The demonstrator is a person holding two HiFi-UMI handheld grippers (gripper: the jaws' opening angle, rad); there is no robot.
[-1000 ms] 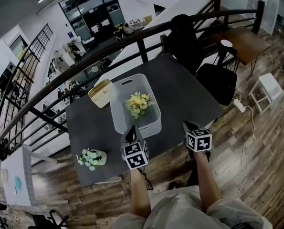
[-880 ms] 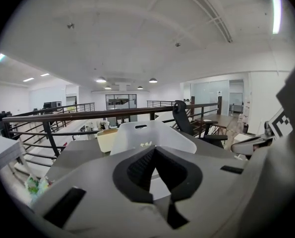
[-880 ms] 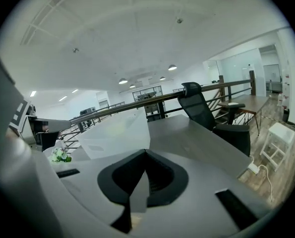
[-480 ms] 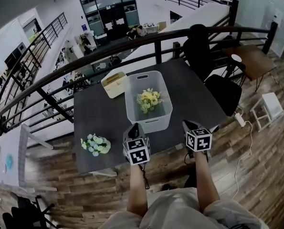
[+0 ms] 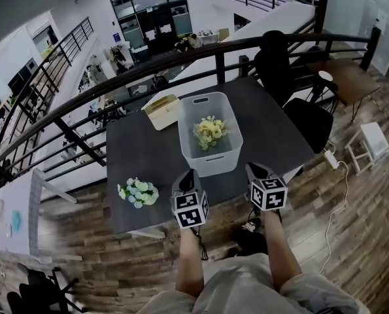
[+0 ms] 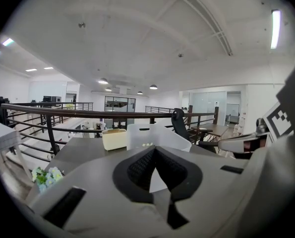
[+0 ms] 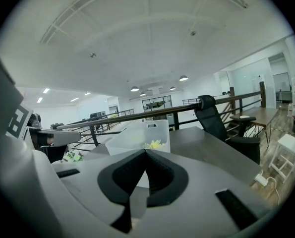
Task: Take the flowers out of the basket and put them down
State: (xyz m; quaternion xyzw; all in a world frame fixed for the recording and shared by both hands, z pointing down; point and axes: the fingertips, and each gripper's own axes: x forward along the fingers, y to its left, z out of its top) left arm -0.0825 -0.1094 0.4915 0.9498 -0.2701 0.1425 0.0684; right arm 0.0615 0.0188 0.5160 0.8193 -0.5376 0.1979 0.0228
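**Yellow flowers in the basket, both jaws shut**

A smooth white plastic basket (image 5: 210,164) with rounded corners holds the frilly yellow flowers (image 5: 210,131). A white bunch (image 5: 137,191) lies at the table's left (well apart). The left gripper (image 5: 189,174) and right gripper (image 5: 250,167) hover by the near edge, ribbed jaws closed and empty, as a second ago. The table (image 5: 148,152) is matte and dark, with a wood floor (image 5: 351,201) and a black railing (image 5: 181,61) around it.

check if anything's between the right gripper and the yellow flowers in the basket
Only the basket's near wall: the yellow flowers lie inside it, behind that wall from the right gripper. The table between gripper and basket shows nothing else.
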